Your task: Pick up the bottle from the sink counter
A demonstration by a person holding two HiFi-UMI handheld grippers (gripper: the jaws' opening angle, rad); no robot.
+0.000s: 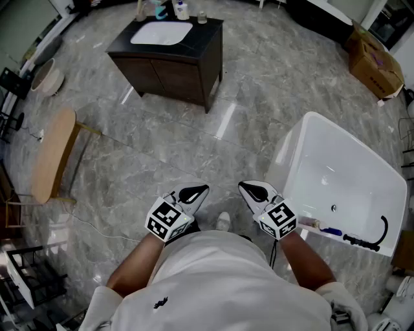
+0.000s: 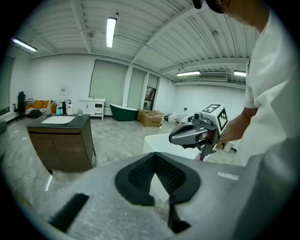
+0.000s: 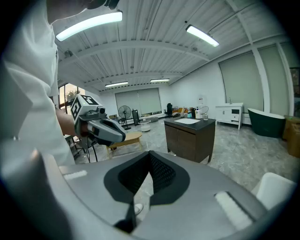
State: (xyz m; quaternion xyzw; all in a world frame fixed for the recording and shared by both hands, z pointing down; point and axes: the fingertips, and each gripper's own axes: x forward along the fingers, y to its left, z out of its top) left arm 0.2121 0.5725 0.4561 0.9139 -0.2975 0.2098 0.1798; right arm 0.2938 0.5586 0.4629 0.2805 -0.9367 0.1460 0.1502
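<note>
The dark sink counter (image 1: 206, 40) with a white basin stands far ahead across the floor. A white bottle (image 1: 182, 10) stands at its back edge among other small containers. The left gripper view shows the bottle (image 2: 69, 107) small, at the left, and in the right gripper view the bottles (image 3: 197, 113) are tiny on the counter. My left gripper (image 1: 197, 192) and right gripper (image 1: 249, 189) are held side by side close to the person's body, far from the counter. Both are shut with nothing between their jaws. Each gripper view shows the other gripper beside it.
A white bathtub (image 1: 362, 161) stands at the right, close to my right gripper. A wooden bench (image 1: 52, 155) is at the left, and a cardboard box (image 1: 372, 61) at the upper right. Grey marble floor (image 1: 194, 139) lies between me and the counter.
</note>
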